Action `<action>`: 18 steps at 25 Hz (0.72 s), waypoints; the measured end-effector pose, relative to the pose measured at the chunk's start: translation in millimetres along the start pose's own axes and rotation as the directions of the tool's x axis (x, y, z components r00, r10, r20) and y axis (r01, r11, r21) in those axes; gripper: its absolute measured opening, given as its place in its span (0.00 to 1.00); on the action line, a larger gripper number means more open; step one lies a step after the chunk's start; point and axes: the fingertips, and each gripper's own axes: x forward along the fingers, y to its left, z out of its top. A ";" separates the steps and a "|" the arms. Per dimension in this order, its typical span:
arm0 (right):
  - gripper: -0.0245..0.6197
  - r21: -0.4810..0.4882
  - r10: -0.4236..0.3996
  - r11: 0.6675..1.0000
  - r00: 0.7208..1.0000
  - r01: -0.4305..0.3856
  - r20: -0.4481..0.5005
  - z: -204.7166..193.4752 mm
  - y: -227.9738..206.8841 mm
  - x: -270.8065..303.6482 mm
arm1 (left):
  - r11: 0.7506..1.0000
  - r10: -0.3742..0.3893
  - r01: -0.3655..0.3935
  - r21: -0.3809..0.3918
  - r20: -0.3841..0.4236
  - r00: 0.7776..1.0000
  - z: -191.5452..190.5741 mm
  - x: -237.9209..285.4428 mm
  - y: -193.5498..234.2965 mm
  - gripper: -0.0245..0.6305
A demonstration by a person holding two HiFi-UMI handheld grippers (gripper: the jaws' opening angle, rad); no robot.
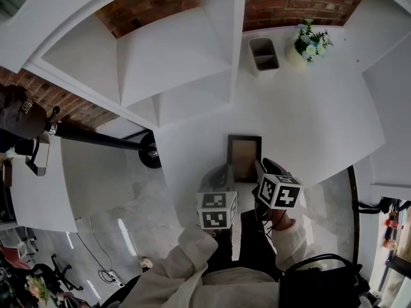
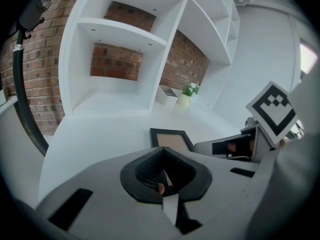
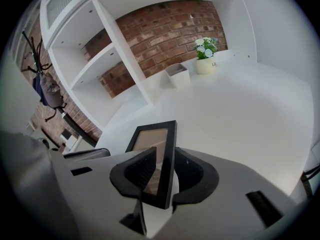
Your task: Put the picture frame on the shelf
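We see a broad white surface [image 1: 321, 108] that runs out from a white shelf unit [image 1: 173, 63] with a brick wall [image 1: 282, 5] behind it. At the far end, close to the bricks, a small grey container [image 1: 263, 54] stands near a pale pot of blue and white flowers [image 1: 307, 45], the two apart. A black picture frame [image 1: 244, 158] is over the near edge; we cannot tell whether it touches the surface.

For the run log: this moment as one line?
right gripper: shut on picture frame | left gripper: shut, empty | picture frame: not yet on shelf
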 end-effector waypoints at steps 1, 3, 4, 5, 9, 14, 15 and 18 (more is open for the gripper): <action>0.17 0.000 0.002 1.000 1.000 -0.002 -0.004 -0.4 -0.2 1.0 | 1.000 0.002 -0.002 -0.001 -0.002 1.000 -0.5 0.1 0.3 0.05; 0.17 -0.002 0.004 1.000 1.000 -0.004 -0.008 -0.3 -1.5 2.9 | 1.000 0.004 -0.004 -0.005 -0.005 1.000 -1.4 0.5 0.9 0.05; 0.17 -0.002 0.004 1.000 1.000 -0.005 -0.010 -0.1 -2.2 4.0 | 1.000 0.004 -0.004 -0.008 -0.005 1.000 -1.7 0.8 1.3 0.05; 0.17 -0.003 0.006 1.000 1.000 -0.006 -0.014 -0.1 -2.8 5.2 | 1.000 0.005 -0.005 -0.011 -0.006 1.000 -2.0 1.2 1.9 0.05; 0.17 0.000 0.019 1.000 0.999 -0.019 -0.035 -2.5 -4.3 10.7 | 1.000 0.017 -0.017 -0.024 -0.007 1.000 -3.0 3.0 4.9 0.05; 0.17 0.005 0.037 0.999 0.998 -0.037 -0.050 -3.7 -4.0 14.6 | 0.999 0.035 -0.036 -0.030 -0.013 0.999 -5.4 5.2 8.5 0.05; 0.17 0.003 0.037 0.999 0.998 -0.037 -0.054 -3.5 -3.5 15.7 | 0.999 0.039 -0.039 -0.028 -0.015 0.999 -5.5 5.4 9.9 0.05; 0.17 -0.012 0.018 1.000 0.997 -0.019 -0.072 -4.3 -2.8 19.1 | 0.998 0.049 -0.049 -0.025 -0.016 0.999 -4.7 4.6 13.6 0.05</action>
